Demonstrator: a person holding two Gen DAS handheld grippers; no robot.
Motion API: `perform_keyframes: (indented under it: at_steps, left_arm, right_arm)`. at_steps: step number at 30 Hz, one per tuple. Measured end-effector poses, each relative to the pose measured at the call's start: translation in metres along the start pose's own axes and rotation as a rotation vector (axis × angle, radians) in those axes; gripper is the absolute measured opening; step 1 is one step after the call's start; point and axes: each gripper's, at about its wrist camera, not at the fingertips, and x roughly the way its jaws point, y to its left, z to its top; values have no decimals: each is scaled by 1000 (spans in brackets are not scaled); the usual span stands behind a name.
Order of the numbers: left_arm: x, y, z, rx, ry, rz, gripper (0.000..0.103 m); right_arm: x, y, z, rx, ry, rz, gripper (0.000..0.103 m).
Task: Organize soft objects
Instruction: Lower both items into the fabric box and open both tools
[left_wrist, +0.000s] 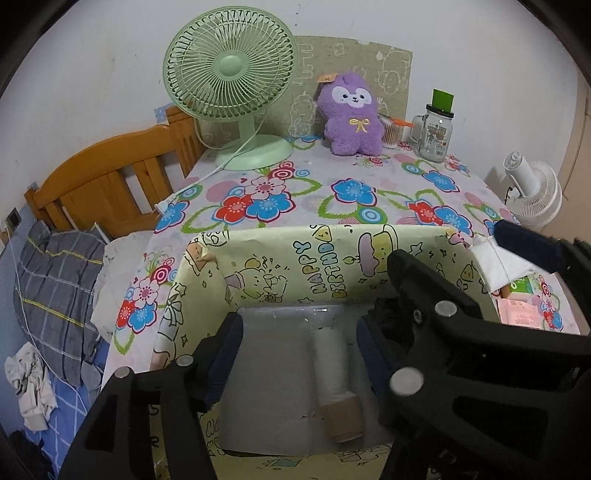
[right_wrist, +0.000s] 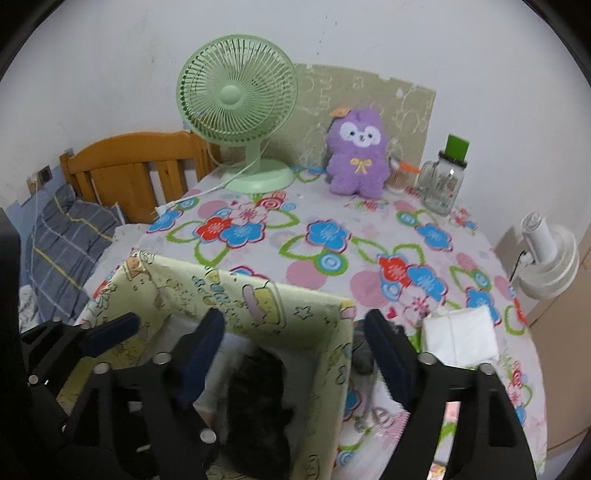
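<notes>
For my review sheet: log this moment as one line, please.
left gripper: open, over box | right gripper: open, empty | box holds: white roll, dark item | purple plush: untouched by fan

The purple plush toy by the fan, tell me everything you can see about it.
The purple plush toy is a fuzzy stuffed animal with a white face patch, small dark eyes and nose, and a yellow bow on its chest. An orange tag hangs by its ear. It sits upright on the floral tablecloth, against the beige board, right of the green fan.
</notes>
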Motion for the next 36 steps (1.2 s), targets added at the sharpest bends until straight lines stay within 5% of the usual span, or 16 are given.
perform_keyframes:
  at_steps: [9,36]
  left_arm:
    - [-9,-7,-3,17,-15,7,88]
    - [-54,-56,-7,39,-93,1,90]
  right_arm:
    - [-4,-3,-3,-22,1,-24,94]
    - [-59,-48,-20,38,-56,7,95]
